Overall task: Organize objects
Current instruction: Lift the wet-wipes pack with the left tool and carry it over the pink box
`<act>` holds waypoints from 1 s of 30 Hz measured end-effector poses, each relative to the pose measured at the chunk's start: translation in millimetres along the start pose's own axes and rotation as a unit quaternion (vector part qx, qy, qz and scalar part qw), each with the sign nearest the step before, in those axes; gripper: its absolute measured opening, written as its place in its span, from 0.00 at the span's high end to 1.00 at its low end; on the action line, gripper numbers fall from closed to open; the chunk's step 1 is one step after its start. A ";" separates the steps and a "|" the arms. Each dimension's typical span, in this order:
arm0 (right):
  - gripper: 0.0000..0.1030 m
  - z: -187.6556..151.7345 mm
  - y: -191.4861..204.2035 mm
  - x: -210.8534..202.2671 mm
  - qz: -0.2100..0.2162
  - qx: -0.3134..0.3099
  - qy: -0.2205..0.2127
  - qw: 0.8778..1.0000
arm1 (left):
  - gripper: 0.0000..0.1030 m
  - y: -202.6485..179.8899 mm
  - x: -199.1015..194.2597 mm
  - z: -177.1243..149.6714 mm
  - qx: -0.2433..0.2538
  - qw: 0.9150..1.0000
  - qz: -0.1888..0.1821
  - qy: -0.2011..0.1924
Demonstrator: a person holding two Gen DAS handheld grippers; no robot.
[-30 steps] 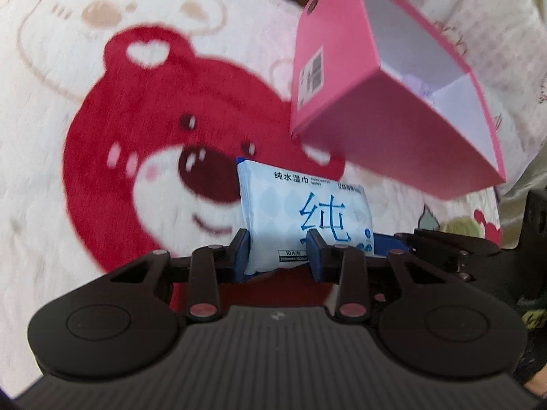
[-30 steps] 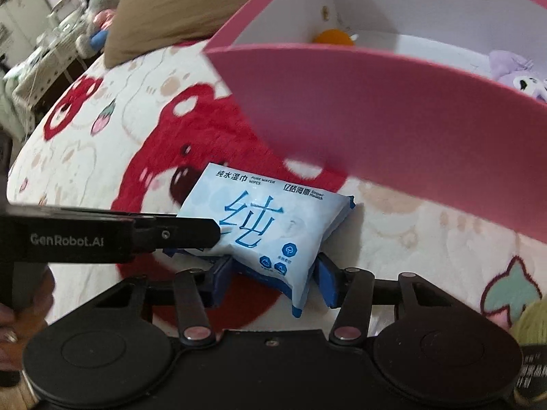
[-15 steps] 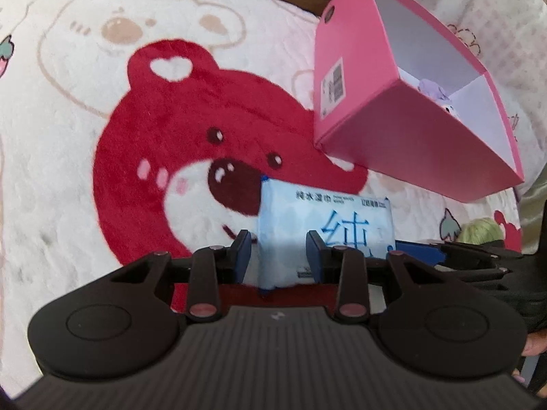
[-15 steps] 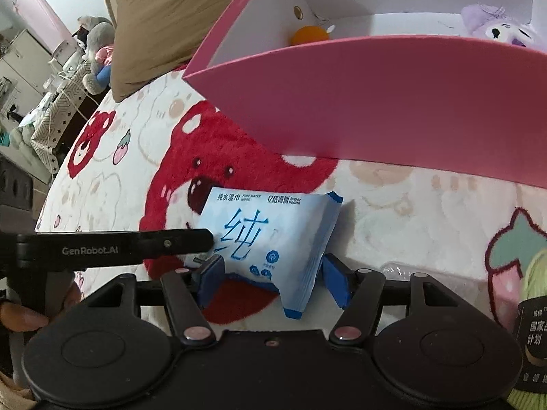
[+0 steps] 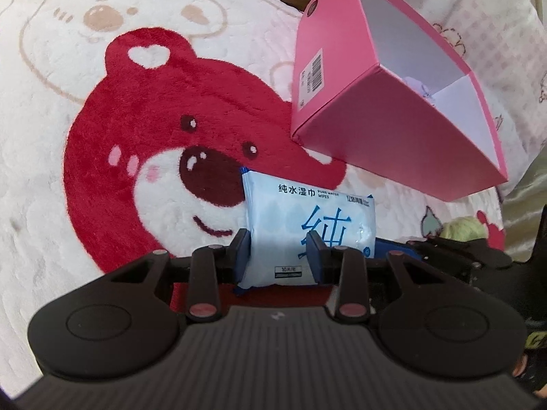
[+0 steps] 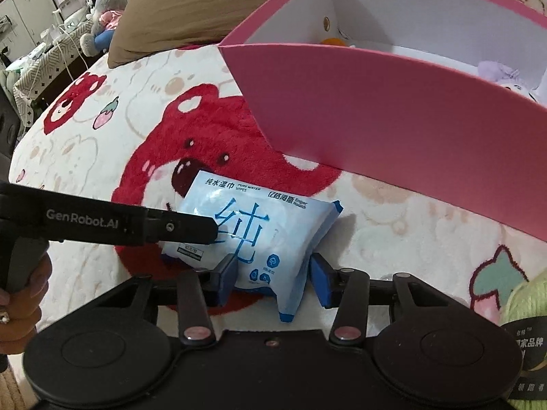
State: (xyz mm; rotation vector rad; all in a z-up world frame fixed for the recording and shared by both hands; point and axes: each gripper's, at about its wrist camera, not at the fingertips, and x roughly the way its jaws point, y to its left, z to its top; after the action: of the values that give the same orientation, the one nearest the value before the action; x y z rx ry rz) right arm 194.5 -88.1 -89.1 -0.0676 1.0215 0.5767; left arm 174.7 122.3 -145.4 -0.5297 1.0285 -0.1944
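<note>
Two handheld grippers met at one pack of wet wipes [image 5: 290, 212], which lay over the red bear face printed on a fluffy white blanket [image 5: 68, 68].

Nearest to you, the left gripper [image 5: 277, 256] had its jaws clamped on the pack's lower left part, a blue pad pressed to each side. In the right wrist view its black arm reached in from the left edge, with your hand [image 6: 17, 307] wrapped round the handle.

The right gripper [image 6: 273, 276] pointed down at the pack's near right corner. Its jaws had just been closing, and that corner sat between them. One pad touched the wrapper; the other stood just beside it with a thin gap, so the jaws were narrowly apart and not gripping.

To the right of that gripper, a ball of pale green yarn [image 6: 526, 300] lay at the frame's edge.

Beyond the pack, a pink box [image 5: 393, 136] with a white inside stood open on the blanket, near the pack but not touching it. A barcode label showed on one end wall. Inside were a purple plush toy [image 6: 495, 71] and a white toy with an orange part [image 6: 331, 41].

Farther back, a brown pillow [image 6: 191, 7] lay behind the box, and grey stuffed animals [image 6: 102, 10] sat off to the left.
</note>
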 end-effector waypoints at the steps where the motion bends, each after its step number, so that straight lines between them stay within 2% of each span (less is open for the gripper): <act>1: 0.50 -0.2 1.1 -0.7 -0.001 -0.003 0.000 1.000 | 0.67 0.0 -0.9 0.0 -0.003 1.000 -0.004 0.003; 6: 0.50 -3.5 10.3 -9.9 -0.012 -0.007 0.000 1.000 | 0.65 -10.1 -4.9 -3.6 0.007 1.000 -0.003 0.023; 11: 0.46 -9.3 30.9 -26.1 -0.045 -0.063 -0.027 0.997 | 0.64 -22.5 -21.8 -4.4 0.029 0.999 -0.004 0.015; 15: 0.43 -8.4 34.9 -38.7 -0.047 -0.067 -0.036 0.996 | 0.63 -29.4 -36.1 -3.8 0.035 0.999 -0.013 0.008; 21: 0.35 -11.8 39.6 -58.0 -0.045 -0.067 -0.046 0.996 | 0.60 -44.7 -48.8 -9.5 0.048 0.998 -0.020 0.020; 30: 0.25 -18.0 48.1 -86.2 -0.048 -0.069 -0.064 0.994 | 0.57 -65.4 -74.3 -16.9 0.064 0.997 -0.031 0.002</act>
State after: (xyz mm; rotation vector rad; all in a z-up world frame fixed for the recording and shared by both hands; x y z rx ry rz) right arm 123.7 -89.3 -18.0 -0.1989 0.8490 0.5572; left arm 128.0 90.0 -62.5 -0.4451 0.9967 -0.3140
